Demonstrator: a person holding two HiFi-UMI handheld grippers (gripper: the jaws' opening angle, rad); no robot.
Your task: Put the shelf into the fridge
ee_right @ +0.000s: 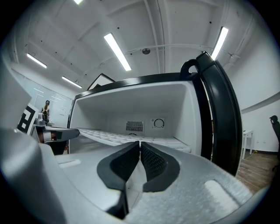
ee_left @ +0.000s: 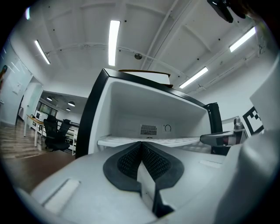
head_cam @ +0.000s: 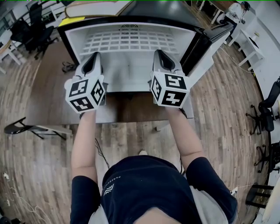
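A white grid shelf (head_cam: 131,41) lies level inside the open fridge (head_cam: 72,39), its ends against the side walls. My left gripper (head_cam: 97,56) and right gripper (head_cam: 158,52) reach into the opening side by side, both pointing at the shelf's front edge. In the left gripper view the black pads (ee_left: 131,158) are pressed together, with the left gripper (ee_left: 141,143) tipped right at the shelf's (ee_left: 118,141) front rim. The right gripper view shows the same: the right gripper (ee_right: 140,143) is shut at the rim of the shelf (ee_right: 109,136). The pinched strip itself is hidden by the pads.
The fridge stands on a brown table (head_cam: 131,107), and its black door (head_cam: 210,37) swings open to the right. A flat book (head_cam: 96,8) lies on top. A vent and dial (ee_right: 159,123) sit on the back wall. Office chairs (head_cam: 35,30) stand at the far left.
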